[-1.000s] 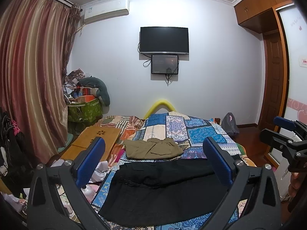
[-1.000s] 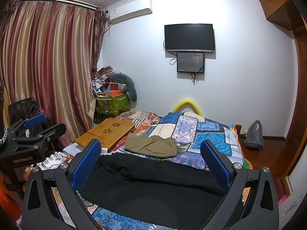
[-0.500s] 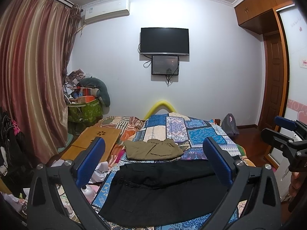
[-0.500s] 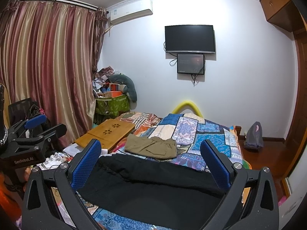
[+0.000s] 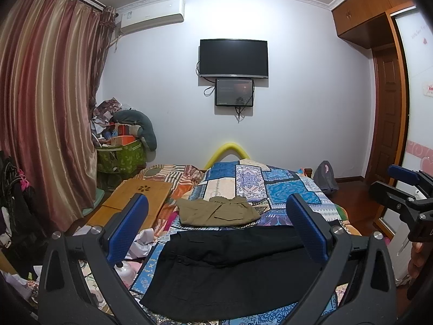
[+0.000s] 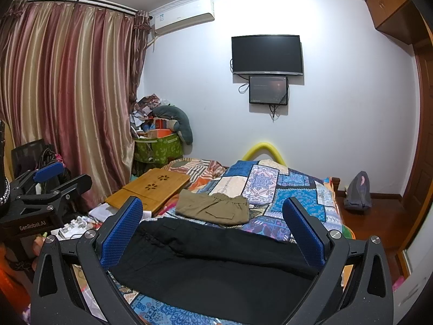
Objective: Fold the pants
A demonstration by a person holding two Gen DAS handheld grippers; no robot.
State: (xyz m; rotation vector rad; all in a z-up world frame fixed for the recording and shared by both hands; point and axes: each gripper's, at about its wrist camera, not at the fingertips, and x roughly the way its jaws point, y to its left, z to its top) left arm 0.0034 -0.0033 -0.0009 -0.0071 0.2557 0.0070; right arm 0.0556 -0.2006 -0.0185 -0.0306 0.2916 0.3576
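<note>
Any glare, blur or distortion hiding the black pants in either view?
Left wrist: sharp, fisheye bends the striped curtain; dark black pants show few creases. Right wrist: same curving, corners vignetted, black pants legible, no glare.

Even, cool indoor light fills both views, brightest on the white wall (image 5: 297, 108), which nearly washes out around the television (image 5: 234, 58); that set throws a soft shadow to its right. Fisheye bending bows the curtain (image 5: 46, 108) and ceiling line, and black vignetting eats the corners (heaviest at right). Focus is fairly sharp throughout, while the black pants (image 6: 216, 265) lose detail in shade.
</note>
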